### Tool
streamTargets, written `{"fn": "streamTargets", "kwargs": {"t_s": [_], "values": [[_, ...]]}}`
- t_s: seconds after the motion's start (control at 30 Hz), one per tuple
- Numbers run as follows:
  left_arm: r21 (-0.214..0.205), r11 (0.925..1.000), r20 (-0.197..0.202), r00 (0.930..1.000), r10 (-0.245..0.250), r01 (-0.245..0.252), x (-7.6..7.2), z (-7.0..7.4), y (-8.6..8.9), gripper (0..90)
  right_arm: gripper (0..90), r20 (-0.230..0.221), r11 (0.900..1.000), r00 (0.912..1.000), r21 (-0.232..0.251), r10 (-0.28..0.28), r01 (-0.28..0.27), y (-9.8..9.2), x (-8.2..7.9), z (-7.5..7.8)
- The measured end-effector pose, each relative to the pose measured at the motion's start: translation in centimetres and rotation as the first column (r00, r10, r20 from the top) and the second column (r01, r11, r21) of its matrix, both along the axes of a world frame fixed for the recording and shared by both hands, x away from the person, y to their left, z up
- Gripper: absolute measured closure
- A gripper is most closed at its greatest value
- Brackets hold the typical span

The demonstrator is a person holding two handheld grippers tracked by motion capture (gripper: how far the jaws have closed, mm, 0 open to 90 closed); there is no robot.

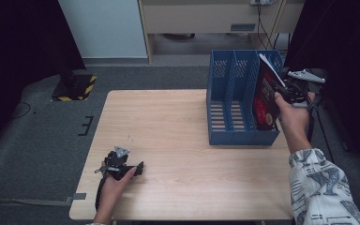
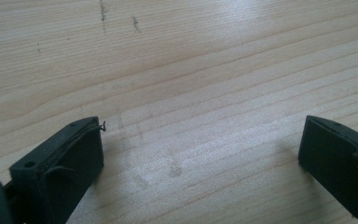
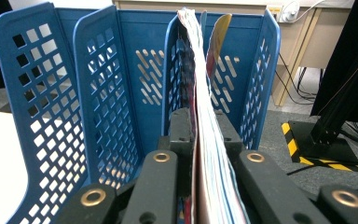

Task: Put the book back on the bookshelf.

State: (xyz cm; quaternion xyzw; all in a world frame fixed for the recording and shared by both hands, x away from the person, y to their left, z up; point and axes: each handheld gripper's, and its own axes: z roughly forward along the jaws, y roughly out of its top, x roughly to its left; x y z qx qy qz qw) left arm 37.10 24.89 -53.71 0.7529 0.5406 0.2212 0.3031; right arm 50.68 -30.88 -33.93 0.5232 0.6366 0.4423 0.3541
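Observation:
A blue three-slot file rack (image 1: 229, 108) stands at the table's right side. My right gripper (image 1: 286, 89) is shut on a dark red magazine (image 1: 265, 101) that stands upright in the rack's rightmost slot. In the right gripper view the magazine's page edges (image 3: 203, 93) run up between the closed jaws, with the rack's dividers (image 3: 98, 93) to the left. My left gripper (image 1: 122, 166) rests on the table near the front left corner; its fingers (image 2: 70, 158) stand wide apart over bare wood, holding nothing.
The light wooden table (image 1: 168, 136) carries just the rack. A black stand with yellow-black striped base (image 1: 75, 86) sits on the grey floor at the far left; another striped base (image 3: 326, 149) lies beyond the rack. A desk and cables stand at the back.

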Motion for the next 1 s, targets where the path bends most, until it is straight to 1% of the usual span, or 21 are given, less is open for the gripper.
{"fn": "streamTargets", "kwargs": {"t_s": [0.13, 0.2, 0.23, 0.33, 0.4, 0.5, 0.57, 0.8, 0.87, 1.0], "values": [[0.000, 1.0000, 0.000, 1.0000, -0.001, 0.001, 0.00, 0.00, -0.01, 0.0, 78.3, -0.012, 1.0000, 0.9999, -0.001, 0.009, -0.009, -0.12, 0.14, 0.25], [0.000, 1.0000, 0.000, 1.0000, -0.001, 0.001, 0.01, 0.00, -0.02, 0.0, 77.9, -0.020, 0.9998, 0.9997, -0.010, 0.016, -0.016, -0.16, 0.24, 0.37], [0.000, 1.0000, 0.000, 1.0000, -0.001, 0.001, 0.01, 0.00, -0.02, 0.0, 78.0, -0.026, 0.9997, 0.9994, -0.007, 0.021, -0.022, -0.15, 0.29, 0.43], [0.000, 1.0000, 0.000, 1.0000, -0.001, 0.001, 0.01, 0.00, -0.02, 0.0, 79.2, -0.048, 0.9992, 0.9982, -0.019, 0.034, -0.035, -0.07, 0.47, 0.54], [0.000, 1.0000, 0.000, 1.0000, -0.001, 0.001, 0.01, 0.00, -0.03, 0.0, 79.9, -0.068, 0.9990, 0.9972, -0.032, 0.029, -0.031, 0.02, 0.62, 0.61], [-0.001, 1.0000, 0.000, 1.0000, -0.001, 0.001, 0.02, 0.00, -0.04, 0.0, 81.9, -0.078, 0.9987, 0.9961, -0.027, 0.041, -0.043, 0.17, 0.73, 0.63], [-0.001, 1.0000, 0.001, 1.0000, -0.002, 0.002, 0.02, -0.01, -0.05, 0.0, 82.0, -0.079, 0.9983, 0.9952, 0.000, 0.058, -0.058, 0.27, 0.76, 0.61], [-0.001, 1.0000, 0.001, 1.0000, -0.005, 0.005, 0.02, -0.01, -0.08, 0.0, 86.5, -0.074, 0.9984, 0.9958, -0.016, 0.053, -0.054, 0.55, 0.76, 0.57], [0.000, 1.0000, 0.001, 1.0000, -0.007, 0.007, 0.01, -0.01, -0.09, 0.0, 86.8, -0.074, 0.9990, 0.9962, -0.004, 0.045, -0.045, 0.39, 0.79, 0.57], [-0.001, 1.0000, 0.001, 1.0000, -0.007, 0.007, 0.01, -0.01, -0.10, 0.0, 87.0, -0.070, 0.9996, 0.9971, 0.003, 0.028, -0.027, 0.12, 0.79, 0.57]]}}
